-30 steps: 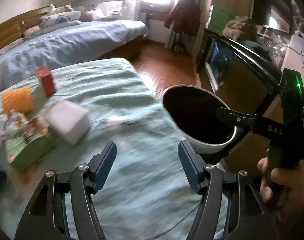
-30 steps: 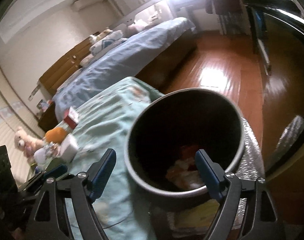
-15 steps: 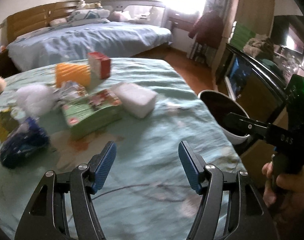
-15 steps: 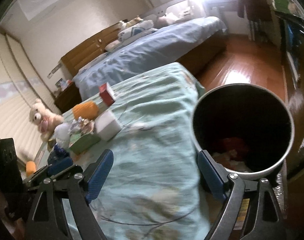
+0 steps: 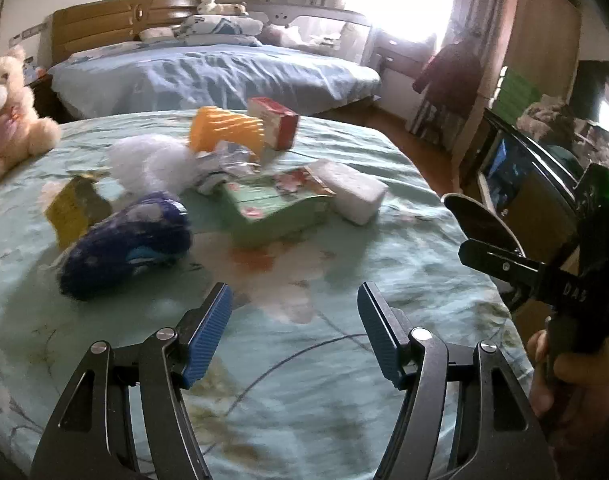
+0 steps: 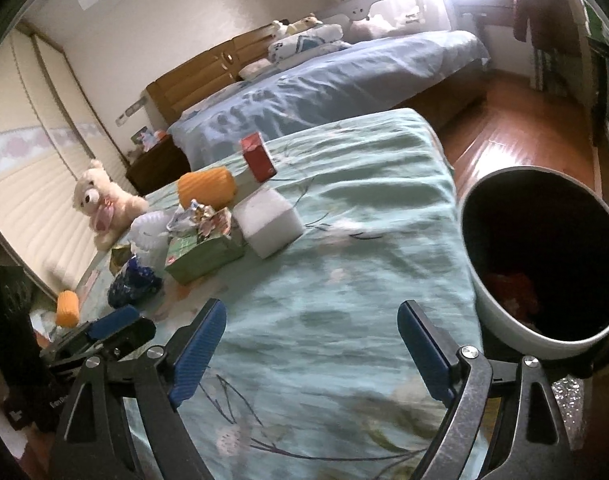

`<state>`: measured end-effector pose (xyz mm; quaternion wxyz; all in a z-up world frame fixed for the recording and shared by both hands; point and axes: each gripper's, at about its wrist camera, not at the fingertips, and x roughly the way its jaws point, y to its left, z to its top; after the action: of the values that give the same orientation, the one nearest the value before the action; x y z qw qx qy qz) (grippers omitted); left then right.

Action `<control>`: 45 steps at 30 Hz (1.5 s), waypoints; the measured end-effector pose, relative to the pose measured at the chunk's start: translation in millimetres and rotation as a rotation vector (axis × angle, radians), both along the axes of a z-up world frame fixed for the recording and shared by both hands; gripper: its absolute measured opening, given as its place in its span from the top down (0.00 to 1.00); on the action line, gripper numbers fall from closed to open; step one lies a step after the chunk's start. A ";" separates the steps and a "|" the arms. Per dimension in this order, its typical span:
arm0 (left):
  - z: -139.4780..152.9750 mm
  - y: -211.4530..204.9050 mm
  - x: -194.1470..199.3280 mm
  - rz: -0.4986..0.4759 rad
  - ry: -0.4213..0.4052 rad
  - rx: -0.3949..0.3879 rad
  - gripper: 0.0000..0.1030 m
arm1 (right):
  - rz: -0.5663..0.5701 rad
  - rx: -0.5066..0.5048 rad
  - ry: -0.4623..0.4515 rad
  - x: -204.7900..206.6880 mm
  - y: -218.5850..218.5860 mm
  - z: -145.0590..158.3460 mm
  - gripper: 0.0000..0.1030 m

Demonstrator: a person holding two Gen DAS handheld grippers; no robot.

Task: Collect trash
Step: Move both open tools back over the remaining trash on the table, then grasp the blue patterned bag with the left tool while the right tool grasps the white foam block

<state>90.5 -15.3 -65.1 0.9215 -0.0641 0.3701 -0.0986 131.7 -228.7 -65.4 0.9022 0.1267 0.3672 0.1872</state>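
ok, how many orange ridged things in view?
2. One orange ridged thing sits on the green cover beside the red box; a smaller one lies at the far left edge. Others may be hidden.

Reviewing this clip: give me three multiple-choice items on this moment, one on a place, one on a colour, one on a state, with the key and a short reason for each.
1. Where does the trash bin stand relative to the bed with the green sheet?
A. On the sheet among the clutter
B. Off the sheet's edge, beside the bed
C. On the blue bed behind

2. What colour is the small upright box at the far end of the clutter?
A. Red
B. Black
C. Purple

3. What is between the fingers of the right gripper?
A. A white block
B. The bin's rim
C. Nothing

Key: 1 B, the bin sits past the sheet's edge, over the floor side. 2 A, its faces are red. 3 C, the jaws stand apart over bare sheet.
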 end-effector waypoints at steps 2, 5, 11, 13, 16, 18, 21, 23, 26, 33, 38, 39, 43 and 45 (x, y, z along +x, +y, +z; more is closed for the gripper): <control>0.3 7.6 -1.6 0.016 -0.004 -0.004 0.36 | 0.012 -0.006 0.000 2.5 4.9 -0.7 0.14; -0.5 20.1 -3.6 0.038 -0.004 0.000 0.36 | 0.031 -0.018 -0.006 5.2 12.8 -1.5 0.14; -1.0 44.2 -7.0 0.072 0.001 0.010 0.36 | 0.064 -0.041 -0.006 13.2 25.2 -2.8 0.14; -0.7 51.1 -7.2 0.078 -0.001 0.019 0.35 | 0.073 -0.047 -0.005 15.9 28.9 -3.5 0.14; -0.4 63.4 -6.2 0.084 0.000 0.039 0.34 | 0.085 -0.056 -0.002 20.7 34.8 -4.6 0.14; 0.5 69.4 -4.7 0.088 -0.002 0.054 0.34 | 0.094 -0.065 0.000 25.3 39.1 -6.1 0.14; 4.6 83.2 -2.2 0.097 -0.012 0.073 0.33 | 0.106 -0.078 0.007 32.7 44.0 -8.3 0.14; 8.1 89.7 0.3 0.104 -0.020 0.080 0.30 | 0.110 -0.085 0.008 37.6 46.3 -9.2 0.14; 10.2 98.2 6.5 0.109 -0.028 0.099 0.26 | 0.118 -0.097 0.007 46.3 49.7 -9.3 0.14; -1.1 97.9 23.3 0.059 0.009 0.149 0.26 | 0.138 -0.134 -0.005 69.2 59.5 -8.9 0.14; -10.4 89.4 28.8 0.037 0.030 0.195 0.26 | 0.155 -0.158 -0.008 85.4 64.3 -10.6 0.14; -11.0 88.3 28.8 0.032 0.031 0.192 0.26 | 0.158 -0.161 -0.009 87.2 64.8 -11.0 0.14; -13.3 79.8 27.4 -0.003 0.045 0.176 0.42 | 0.174 -0.172 0.003 96.2 68.7 -13.0 0.15; -15.9 73.1 27.2 -0.017 0.058 0.192 0.60 | 0.183 -0.174 0.013 98.6 71.0 -15.0 0.26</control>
<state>117.6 57.8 -81.0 0.9114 0.0246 0.4050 -0.0686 230.3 -157.7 -80.4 0.8865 0.0148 0.3980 0.2354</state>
